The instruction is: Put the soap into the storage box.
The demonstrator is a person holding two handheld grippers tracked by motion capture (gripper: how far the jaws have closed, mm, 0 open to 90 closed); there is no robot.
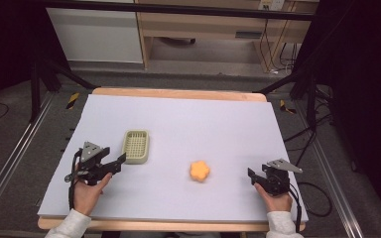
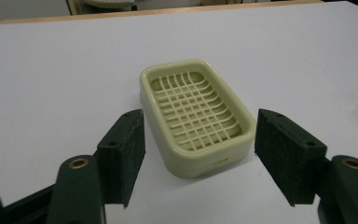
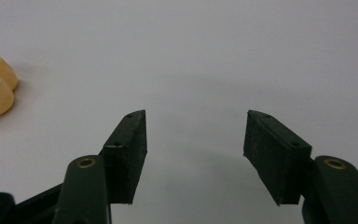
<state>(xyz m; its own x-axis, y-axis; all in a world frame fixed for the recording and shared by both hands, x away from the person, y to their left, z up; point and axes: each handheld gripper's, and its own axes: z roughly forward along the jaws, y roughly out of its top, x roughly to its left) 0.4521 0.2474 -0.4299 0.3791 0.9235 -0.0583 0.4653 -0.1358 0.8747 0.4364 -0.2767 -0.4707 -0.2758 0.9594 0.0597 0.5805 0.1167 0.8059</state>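
While both hands rest at the table's near edge, the left gripper (image 1: pixel 120 159) points at the near end of the soap dish (image 1: pixel 136 146), its jaws spread to either side of the dish and pressing on nothing; the right gripper (image 1: pixel 251 174) hangs with jaws likewise spread and empty. Between the two, on the pale sheet (image 1: pixel 188 119), lies the orange flower-shaped soap (image 1: pixel 199 170), well apart from the dish, whose slatted tray is bare. Judged from this layout, nothing is yet grasped: soap and dish remain to be brought together
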